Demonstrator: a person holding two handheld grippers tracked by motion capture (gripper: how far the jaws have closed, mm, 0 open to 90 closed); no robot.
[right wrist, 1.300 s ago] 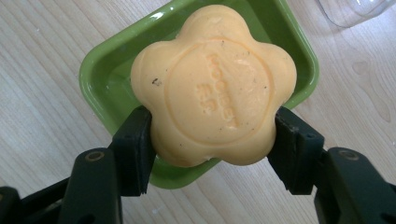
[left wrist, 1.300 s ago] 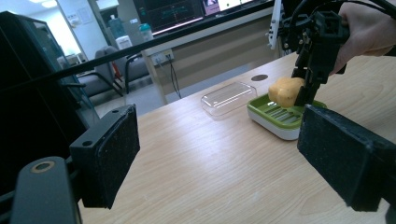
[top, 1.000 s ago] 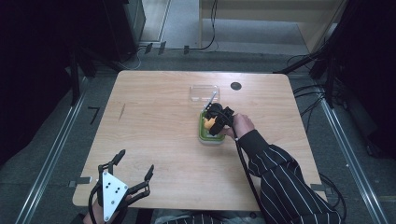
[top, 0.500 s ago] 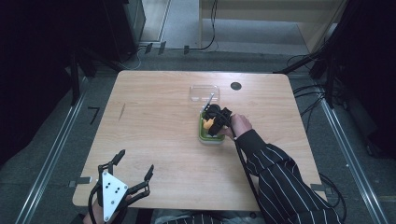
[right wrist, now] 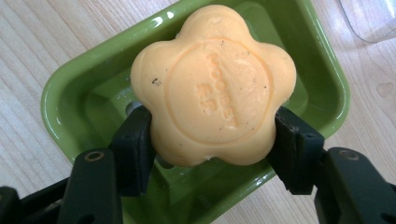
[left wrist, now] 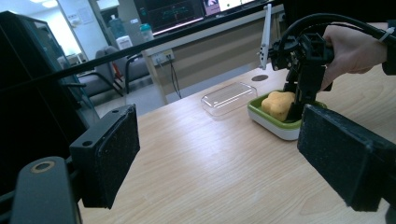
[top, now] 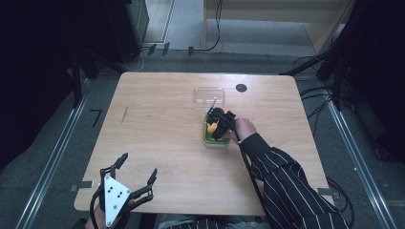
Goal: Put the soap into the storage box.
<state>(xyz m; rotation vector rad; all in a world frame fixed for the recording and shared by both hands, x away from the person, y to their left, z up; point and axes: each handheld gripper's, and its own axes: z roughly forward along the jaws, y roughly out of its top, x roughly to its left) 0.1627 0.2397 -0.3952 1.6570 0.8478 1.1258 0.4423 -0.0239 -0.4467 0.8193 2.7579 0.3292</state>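
1. Right gripper (right wrist: 212, 140): the jaws are closed against opposite sides of a flower-shaped orange soap (right wrist: 212, 88), one pad pressed to each flank. In the high view this gripper (top: 216, 125) sits over the dish near the table's centre, held by the person's right hand (top: 243, 129), with a striped sleeve (top: 286, 186) running back to the near right edge.

2. Soap: it lies within the green soap dish (right wrist: 327, 70), above the dish floor, in the right gripper view. The face turned to the camera carries a raised ring and embossed lettering too faint to read. In the left gripper view the soap (left wrist: 279, 104) shows inside the dish (left wrist: 273, 125), which has a green interior and a white outer base.

3. Left gripper (top: 135, 179): the jaws stand wide apart with nothing between them. It hovers at the table's near left corner, well apart from the dish, with a grey three-cornered plate on top. In its own view the two black pads (left wrist: 109, 154) frame bare tabletop.

4. Clear plastic lid (top: 209, 95): it rests flat on the table just beyond the dish, on the far side, apart from both grippers. It also appears in the left gripper view (left wrist: 229, 97), beside the dish.

5. Table (top: 157, 124): light wood surface, with a dark round grommet (top: 241, 88) near the far edge, right of the lid.
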